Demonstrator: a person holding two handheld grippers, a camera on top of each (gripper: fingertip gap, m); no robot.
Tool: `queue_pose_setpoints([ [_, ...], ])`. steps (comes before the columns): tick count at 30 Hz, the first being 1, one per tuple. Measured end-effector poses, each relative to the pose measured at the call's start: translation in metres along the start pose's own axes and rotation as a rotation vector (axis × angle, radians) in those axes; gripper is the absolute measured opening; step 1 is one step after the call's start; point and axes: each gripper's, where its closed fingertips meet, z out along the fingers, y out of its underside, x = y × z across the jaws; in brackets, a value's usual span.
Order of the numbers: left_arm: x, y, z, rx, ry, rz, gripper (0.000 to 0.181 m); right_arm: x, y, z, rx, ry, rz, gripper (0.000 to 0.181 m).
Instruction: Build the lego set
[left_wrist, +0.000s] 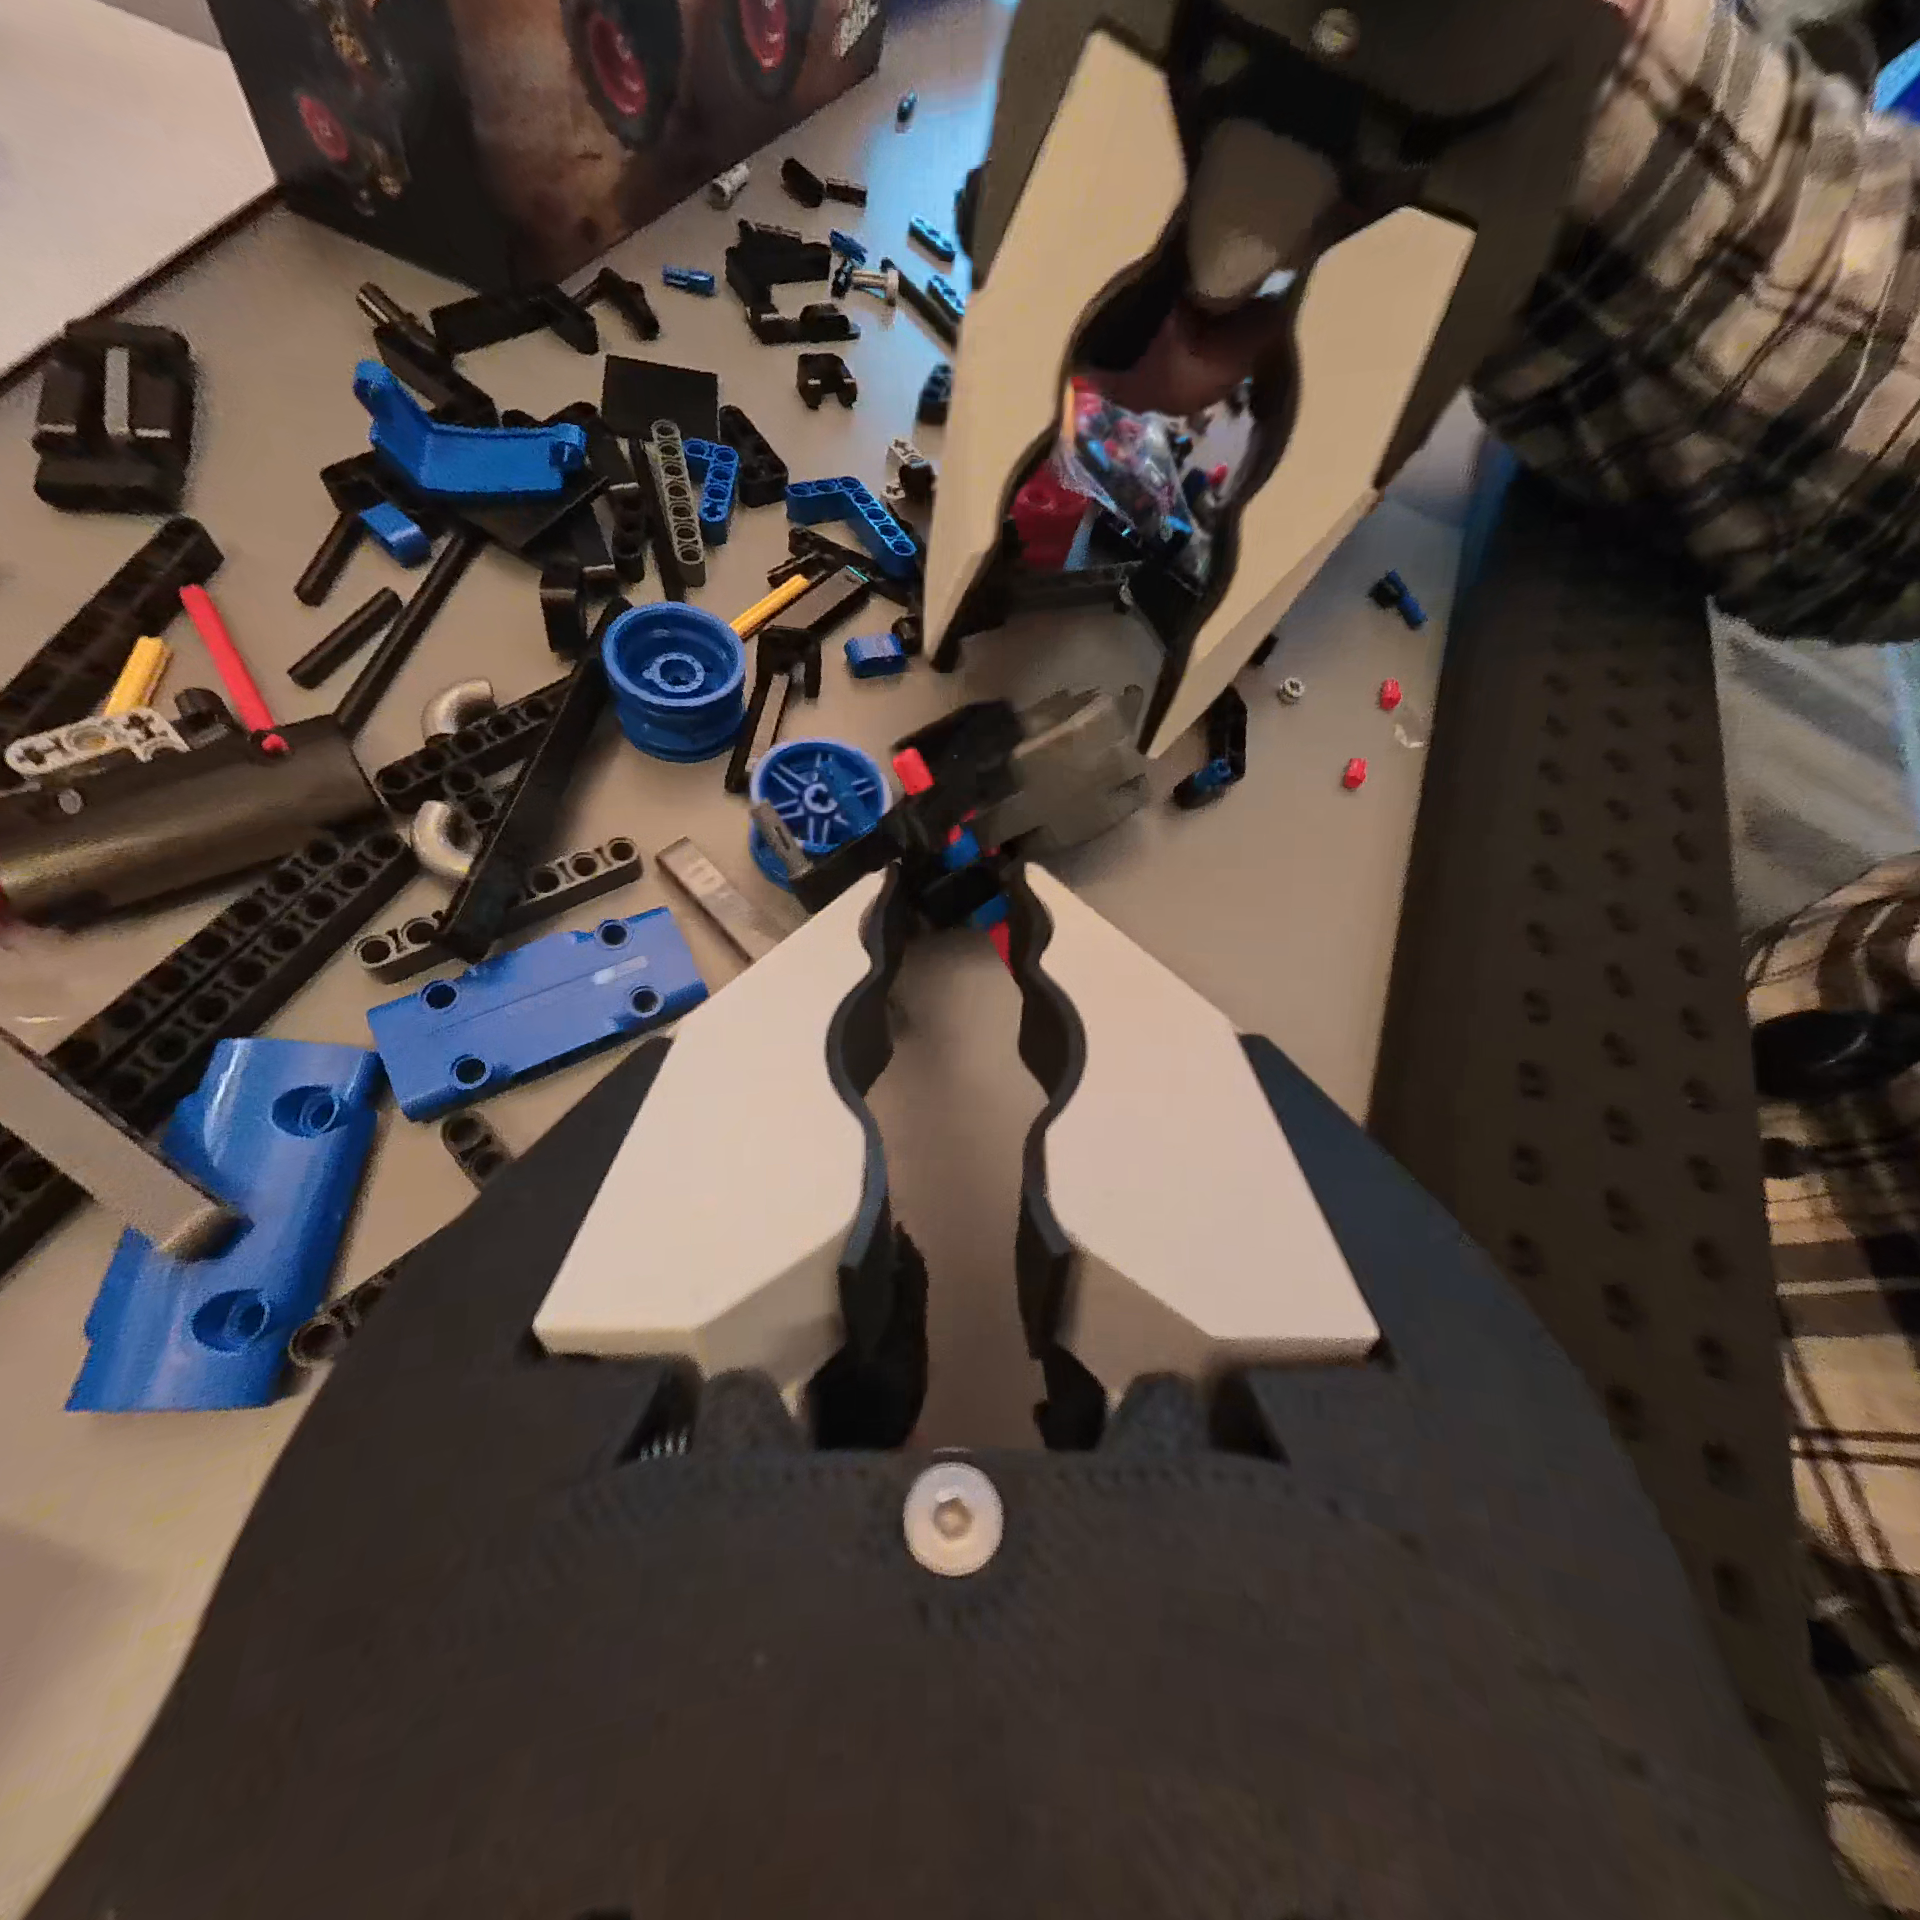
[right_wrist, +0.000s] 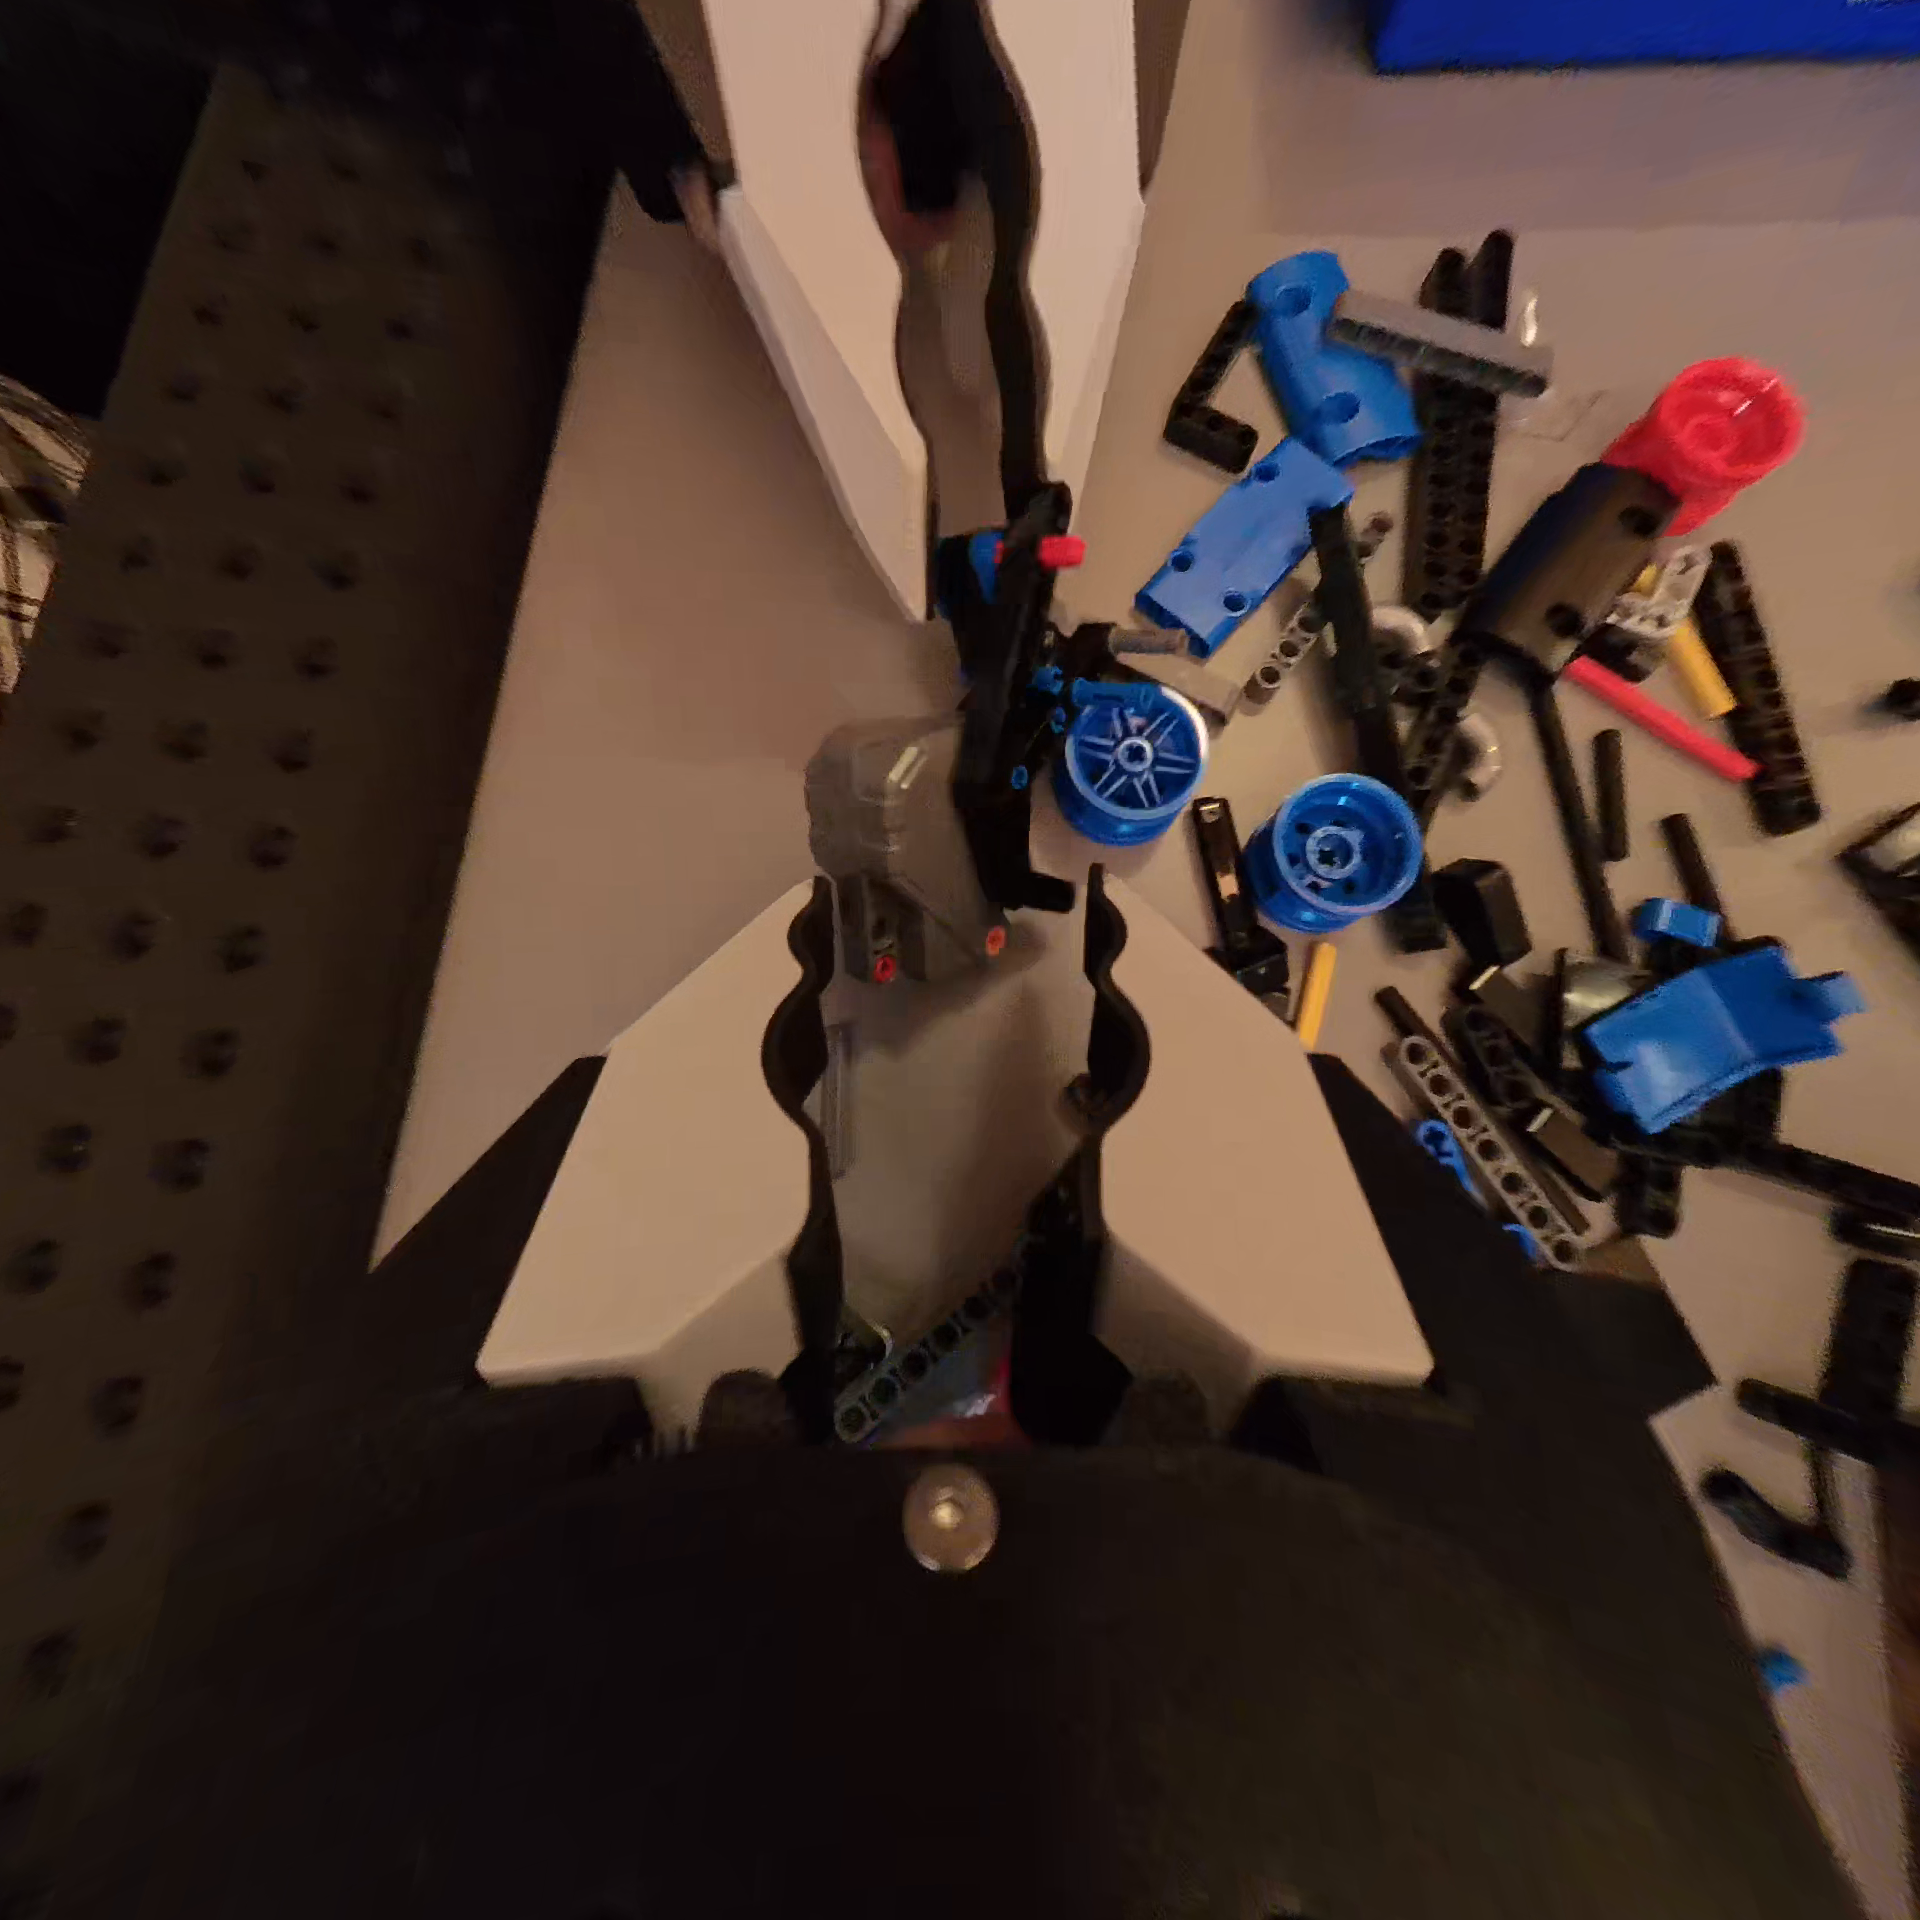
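The left hand-held gripper (left_wrist: 951, 894) is clenched on the black, blue and red end of a small half-built model (left_wrist: 977, 805), its wavy black pads almost meeting around the thin part. In the right wrist view the same model (right_wrist: 966, 790) shows as a grey block with a black beam frame fixed to it, raised above the desk (right_wrist: 675, 727).

The right hand-held gripper (right_wrist: 956, 904) has its fingers spread with a clear gap between them; the grey block sits at its tips, touching the left one, but I cannot tell whether it is truly gripped. From the left wrist view that gripper (left_wrist: 1049, 707) reaches down from above with its tips just over the grey block. A checked sleeve (left_wrist: 1704, 312) is behind it.

Just beside the model a blue wheel (left_wrist: 821, 800) lies on the desk, and a second blue wheel (left_wrist: 673, 675) is near it. Farther left are blue panels (left_wrist: 535, 1003), long black beams (left_wrist: 208, 966) and a red rod (left_wrist: 223, 655). A heap of black and blue pieces (left_wrist: 665, 468) spreads beyond them. A dark perforated strip (left_wrist: 1579, 935) runs along the desk edge. At the far end stands the set's dark box (left_wrist: 540, 114).
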Motion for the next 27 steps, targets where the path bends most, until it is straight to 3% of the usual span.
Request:
queue_pose_setpoints([
  [6,-0.007,-0.008,0.000,0.038,0.029,-0.141,0.017,-0.004,0.004,0.004,-0.061,0.139,-0.148,0.058],
  [11,-0.004,-0.009,0.003,0.029,0.056,-0.148,0.017,0.001,0.003,0.015,-0.076,0.198,-0.164,0.066],
  [14,-0.001,-0.006,0.005,0.010,0.055,-0.110,0.017,0.000,0.006,0.020,-0.078,0.163,-0.154,0.046],
  [27,0.003,0.000,0.003,-0.011,0.014,0.035,0.026,-0.002,0.002,0.011,-0.021,0.146,-0.135,0.036],
])
